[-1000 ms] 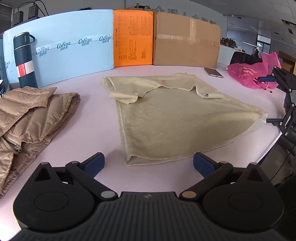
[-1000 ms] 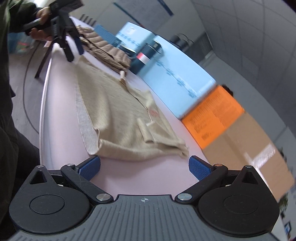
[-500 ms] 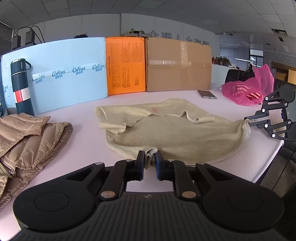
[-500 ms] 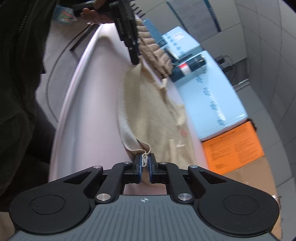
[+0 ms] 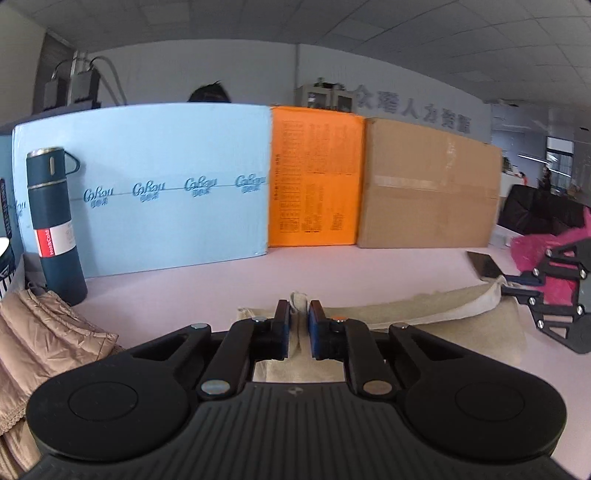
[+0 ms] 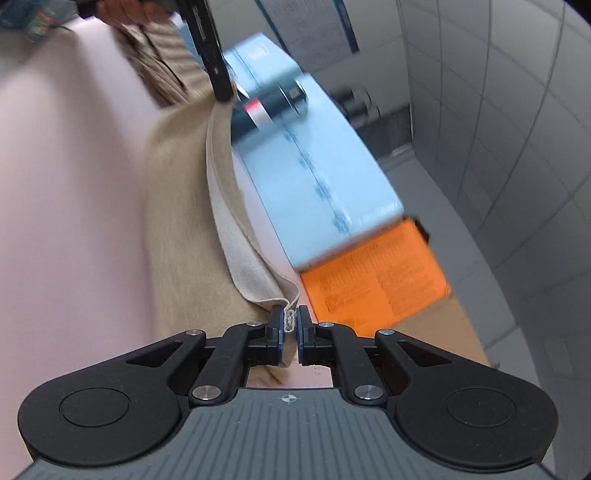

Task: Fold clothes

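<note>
Cloth fills both grips: the left hand-held gripper (image 5: 299,317) is nearly closed, its blue pads pinching a bunched corner of the beige garment (image 5: 436,306), and the right hand-held gripper (image 6: 290,320) is pressed tight on another corner of the same hem. The garment lies partly on the pink bench (image 5: 177,295), with the gripped edge lifted and stretched between the two tools. The left view alone shows a dark flask (image 5: 55,225) standing upright before a pale blue board (image 5: 166,184), an orange board (image 5: 314,181), a brown carton (image 5: 428,184), a tan quilted jacket (image 5: 40,339) at the left edge, a pink bag (image 5: 532,251) and a phone (image 5: 484,264) at the right. The right view alone shows the person's hand (image 6: 125,9) holding the other tool; it is blurred. What the carton or the bag holds cannot be told.
</note>
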Demonstrator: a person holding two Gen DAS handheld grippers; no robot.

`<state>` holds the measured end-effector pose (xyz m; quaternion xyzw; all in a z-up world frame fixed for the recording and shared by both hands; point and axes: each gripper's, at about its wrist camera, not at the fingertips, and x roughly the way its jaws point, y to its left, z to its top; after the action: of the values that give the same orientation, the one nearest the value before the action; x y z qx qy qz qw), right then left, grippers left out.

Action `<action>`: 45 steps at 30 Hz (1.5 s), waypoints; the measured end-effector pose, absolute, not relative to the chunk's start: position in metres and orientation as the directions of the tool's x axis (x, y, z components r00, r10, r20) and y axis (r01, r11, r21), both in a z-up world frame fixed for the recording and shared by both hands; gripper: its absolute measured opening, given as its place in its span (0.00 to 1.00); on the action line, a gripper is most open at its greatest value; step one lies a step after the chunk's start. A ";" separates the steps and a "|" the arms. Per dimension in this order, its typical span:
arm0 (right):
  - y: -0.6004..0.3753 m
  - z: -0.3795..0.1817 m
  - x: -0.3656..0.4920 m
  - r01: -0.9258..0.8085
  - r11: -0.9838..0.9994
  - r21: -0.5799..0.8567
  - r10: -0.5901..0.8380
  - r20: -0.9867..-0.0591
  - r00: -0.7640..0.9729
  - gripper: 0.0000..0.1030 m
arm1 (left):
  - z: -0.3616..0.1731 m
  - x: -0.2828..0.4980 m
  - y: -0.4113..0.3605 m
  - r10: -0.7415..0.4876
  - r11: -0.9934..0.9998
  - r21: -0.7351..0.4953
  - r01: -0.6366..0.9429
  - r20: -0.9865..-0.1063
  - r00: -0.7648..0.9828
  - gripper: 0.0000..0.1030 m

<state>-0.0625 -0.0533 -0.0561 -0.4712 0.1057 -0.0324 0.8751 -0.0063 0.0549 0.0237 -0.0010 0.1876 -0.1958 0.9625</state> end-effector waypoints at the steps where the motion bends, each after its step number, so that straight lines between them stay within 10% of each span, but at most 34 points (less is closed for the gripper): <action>1: -0.065 -0.056 -0.047 -0.029 0.598 -0.801 -0.174 -0.164 0.971 0.06 | 0.022 0.015 0.050 -0.357 0.933 -0.100 0.347 -0.401 0.844 0.12; 4: -0.103 -0.058 -0.001 0.016 0.769 -0.639 -0.232 -0.255 0.939 0.18 | 0.007 0.066 0.042 -0.278 0.959 -0.179 0.218 -0.472 0.837 0.34; 6: -0.127 -0.061 0.017 0.059 0.867 -0.495 -0.222 -0.276 0.935 0.56 | -0.008 0.089 0.046 -0.238 0.961 -0.246 0.127 -0.505 0.829 0.58; 10: -0.149 -0.063 0.028 0.145 0.929 -0.342 -0.244 -0.266 0.933 0.61 | -0.035 0.105 0.070 -0.302 0.918 -0.386 0.094 -0.524 0.797 0.67; 12: -0.145 -0.062 0.018 0.148 0.925 -0.350 -0.228 -0.200 0.953 0.94 | -0.035 0.100 0.078 -0.285 0.916 -0.393 0.080 -0.497 0.819 0.83; 25: -0.127 -0.068 0.005 0.117 0.888 -0.445 -0.201 -0.147 0.968 1.00 | -0.036 0.083 0.031 0.025 0.998 0.058 0.002 -0.461 0.887 1.00; 45: -0.138 -0.066 0.006 0.200 0.897 -0.394 -0.275 -0.145 0.950 1.00 | -0.047 0.103 0.040 0.063 0.998 0.013 -0.068 -0.579 0.813 1.00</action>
<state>0.0062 -0.1381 -0.0663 -0.1906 0.0988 -0.1225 0.9690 0.1027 0.0396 -0.0473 -0.0042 0.3037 0.0345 0.9521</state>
